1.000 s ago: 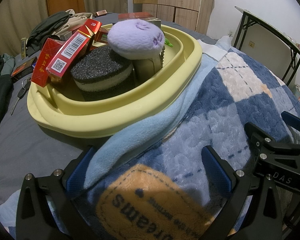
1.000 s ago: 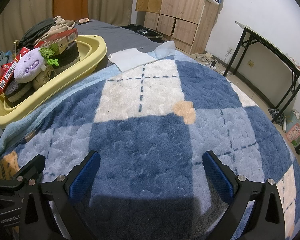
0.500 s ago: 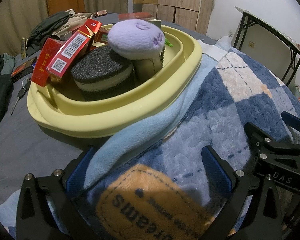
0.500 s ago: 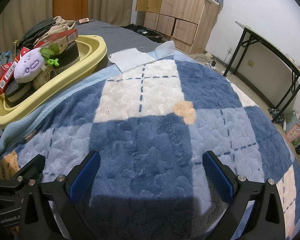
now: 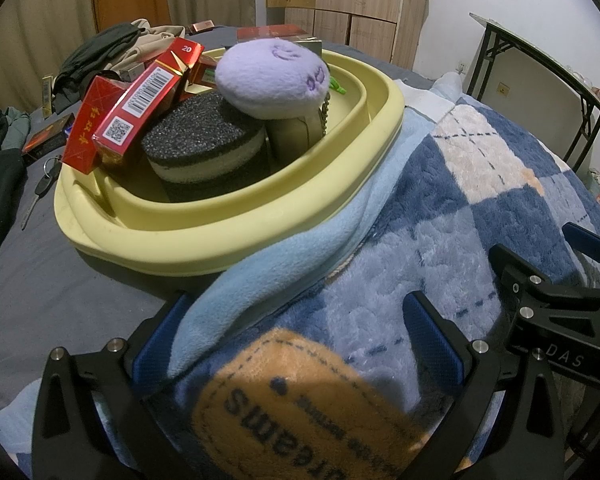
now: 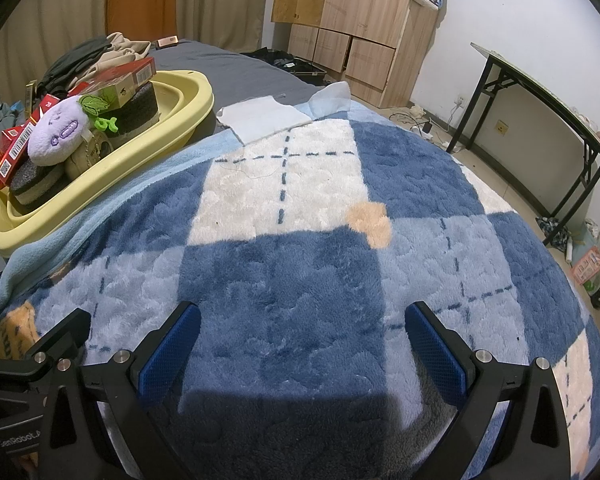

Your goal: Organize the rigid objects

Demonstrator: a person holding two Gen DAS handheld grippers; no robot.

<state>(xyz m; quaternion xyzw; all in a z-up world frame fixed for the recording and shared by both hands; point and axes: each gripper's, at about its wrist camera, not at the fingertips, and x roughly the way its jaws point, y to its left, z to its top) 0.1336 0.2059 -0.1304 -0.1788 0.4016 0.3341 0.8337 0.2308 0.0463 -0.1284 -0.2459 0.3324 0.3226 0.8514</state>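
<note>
The pale yellow plastic basin (image 5: 236, 236) sits on the bed, half on the blue checked fleece blanket (image 6: 300, 272), heaped with red cardboard boxes (image 5: 136, 112), a black sponge (image 5: 204, 148) and a lilac plush toy (image 5: 272, 76). Any nudge could probably spill that heap. Left gripper (image 5: 300, 340) and right gripper (image 6: 302, 340) hover low over the blanket, jaws spread, empty.

The blanket (image 6: 300, 264) lies bare ahead; the heaped yellow basin (image 5: 236, 236) blocks the left.
</note>
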